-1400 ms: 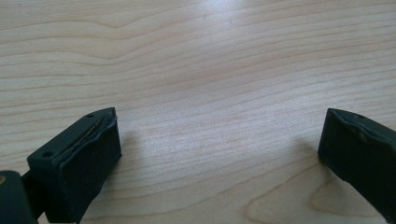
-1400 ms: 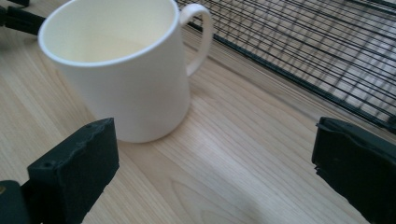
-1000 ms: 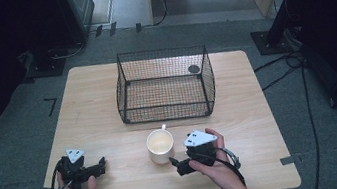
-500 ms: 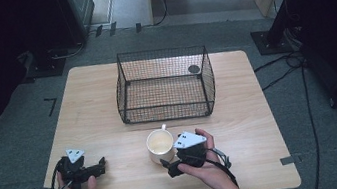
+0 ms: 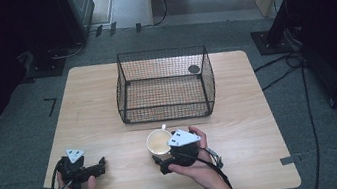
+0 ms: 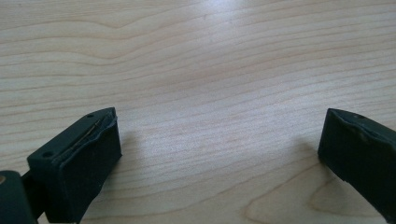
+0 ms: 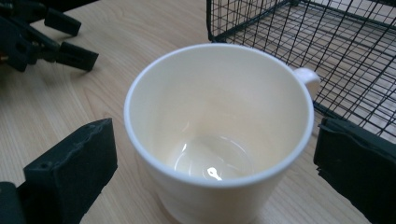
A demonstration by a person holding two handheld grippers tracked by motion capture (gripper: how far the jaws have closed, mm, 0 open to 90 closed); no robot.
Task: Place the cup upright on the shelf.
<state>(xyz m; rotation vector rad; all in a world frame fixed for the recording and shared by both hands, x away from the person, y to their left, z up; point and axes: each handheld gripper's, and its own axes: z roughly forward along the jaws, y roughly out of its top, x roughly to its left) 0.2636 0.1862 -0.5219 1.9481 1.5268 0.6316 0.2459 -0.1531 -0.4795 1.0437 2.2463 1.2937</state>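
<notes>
Each black gripper [image 5: 167, 165] carries a grey three-cornered plate and cable.

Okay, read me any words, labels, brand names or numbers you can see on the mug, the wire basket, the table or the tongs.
None to read: the cream mug, the black wire basket, the wooden table and both tongs, left and right, show no lettering.
Dark specks on the right tongs' grey plate: too small to read as anything.

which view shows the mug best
The right gripper view: the mug sits upright and empty between the open jaws of the right gripper, handle toward the wire basket. The high view shows it small, partly behind the gripper.
</notes>
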